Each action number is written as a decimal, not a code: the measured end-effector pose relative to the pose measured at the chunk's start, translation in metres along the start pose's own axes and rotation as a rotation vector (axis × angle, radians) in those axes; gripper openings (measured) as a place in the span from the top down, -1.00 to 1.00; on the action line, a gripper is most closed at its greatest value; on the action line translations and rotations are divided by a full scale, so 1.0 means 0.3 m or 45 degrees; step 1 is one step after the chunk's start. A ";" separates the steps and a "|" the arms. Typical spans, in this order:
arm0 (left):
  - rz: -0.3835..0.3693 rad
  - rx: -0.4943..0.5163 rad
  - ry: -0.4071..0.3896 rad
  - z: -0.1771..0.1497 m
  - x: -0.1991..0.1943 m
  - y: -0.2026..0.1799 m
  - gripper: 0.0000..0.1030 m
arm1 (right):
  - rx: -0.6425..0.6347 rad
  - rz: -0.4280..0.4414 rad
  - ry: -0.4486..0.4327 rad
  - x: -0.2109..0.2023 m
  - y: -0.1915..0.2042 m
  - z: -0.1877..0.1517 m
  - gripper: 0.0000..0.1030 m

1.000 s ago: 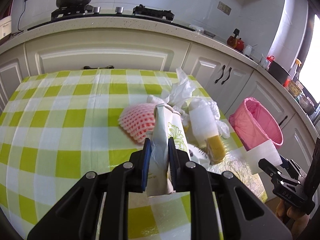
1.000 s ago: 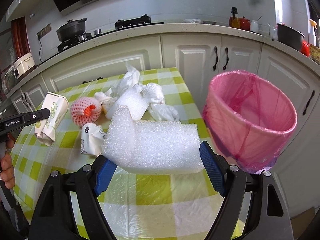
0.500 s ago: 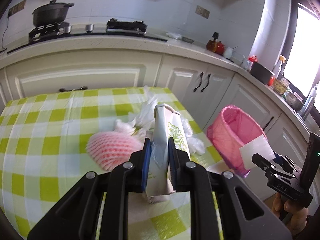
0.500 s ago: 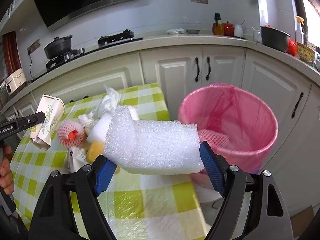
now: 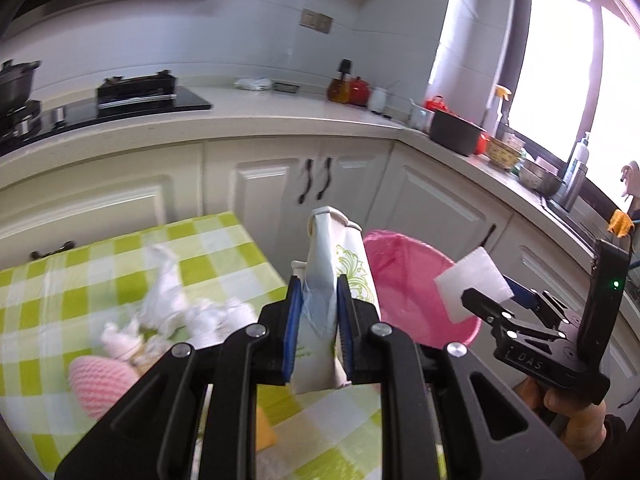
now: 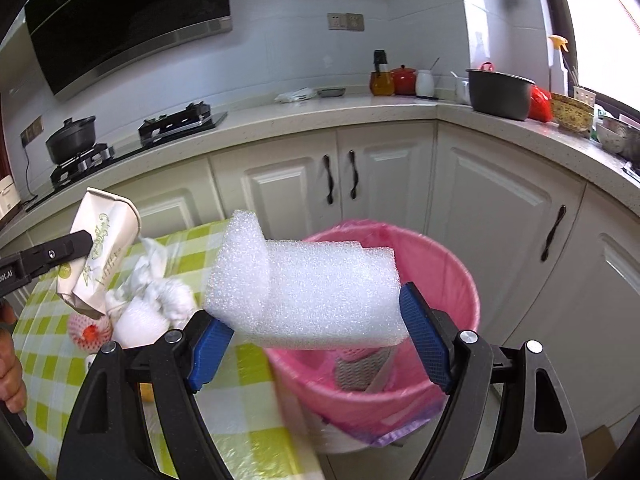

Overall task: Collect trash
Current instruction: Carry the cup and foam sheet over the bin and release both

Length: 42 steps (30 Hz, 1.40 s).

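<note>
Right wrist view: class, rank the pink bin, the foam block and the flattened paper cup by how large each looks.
1. Pink bin
2. Foam block, though nearness to the camera enlarges it
3. Flattened paper cup

My left wrist camera sits just behind my left gripper (image 5: 318,320), looking forward and somewhat downward along its fingers over the checked table (image 5: 224,248), close above it. The pink bin (image 5: 404,280) lies near centre, toward three o'clock, and my right gripper (image 5: 490,298) shows at four o'clock. My right wrist camera looks the same way from behind my right gripper (image 6: 316,330), nearer the pink bin (image 6: 448,268), which fills five o'clock. My left gripper (image 6: 86,242) enters at nine o'clock. Both views share the bin, the table corner, the white cabinets (image 6: 380,176) and the stove (image 6: 180,120).
</note>
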<state>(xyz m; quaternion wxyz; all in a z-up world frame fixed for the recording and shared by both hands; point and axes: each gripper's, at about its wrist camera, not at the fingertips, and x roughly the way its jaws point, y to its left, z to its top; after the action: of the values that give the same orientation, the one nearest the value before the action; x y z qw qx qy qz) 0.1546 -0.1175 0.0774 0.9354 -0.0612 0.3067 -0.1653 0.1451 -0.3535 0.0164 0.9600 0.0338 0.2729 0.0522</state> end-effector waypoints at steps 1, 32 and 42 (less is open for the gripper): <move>-0.020 0.009 0.008 0.014 0.029 -0.031 0.66 | 0.004 -0.007 -0.001 0.005 -0.011 0.006 -0.47; -0.189 -0.048 0.160 0.099 0.376 -0.157 0.18 | 0.110 -0.078 -0.003 0.117 -0.282 0.044 -0.64; -0.123 -0.095 0.048 0.094 0.182 0.002 -0.02 | 0.090 -0.049 -0.057 0.045 -0.180 0.019 -0.65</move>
<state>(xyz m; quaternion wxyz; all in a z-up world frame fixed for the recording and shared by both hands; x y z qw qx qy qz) 0.2130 -0.1355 0.0697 0.9174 -0.1079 0.3269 -0.1998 0.1638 -0.4058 0.0092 0.9649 0.0637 0.2537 0.0235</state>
